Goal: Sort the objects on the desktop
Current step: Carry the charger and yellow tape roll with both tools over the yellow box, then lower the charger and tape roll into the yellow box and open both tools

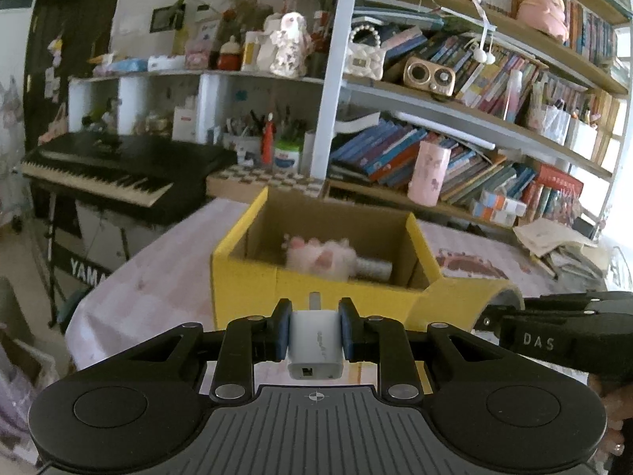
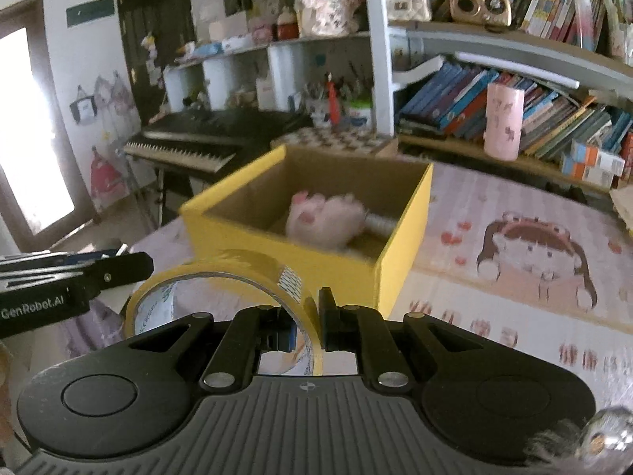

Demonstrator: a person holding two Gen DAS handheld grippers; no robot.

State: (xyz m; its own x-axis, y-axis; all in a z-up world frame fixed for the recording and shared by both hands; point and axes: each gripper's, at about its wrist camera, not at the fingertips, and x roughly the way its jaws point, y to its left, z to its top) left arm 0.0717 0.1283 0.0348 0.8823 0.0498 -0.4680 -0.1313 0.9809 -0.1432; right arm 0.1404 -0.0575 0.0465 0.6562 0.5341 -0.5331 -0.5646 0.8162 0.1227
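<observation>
Both tools loaded: left tool (image 1: 314,330) clamped on a white charger (image 1: 314,340), right tool (image 2: 306,322) pinching a tape roll (image 2: 221,297) wall; yellow box (image 2: 316,213) lies just ahead of each, left tool seemingly nearer.

This is a lived-in home room, likely a child's. Beyond the jaws stand crammed bookshelves (image 1: 474,150), a keyboard piano (image 1: 114,174) and plush toys (image 1: 290,45).

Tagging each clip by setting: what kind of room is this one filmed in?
Probably a child's bedroom or study at home: crowded bookshelves, a keyboard on a stand, and a cartoon-print tablecloth under the yellow box.
</observation>
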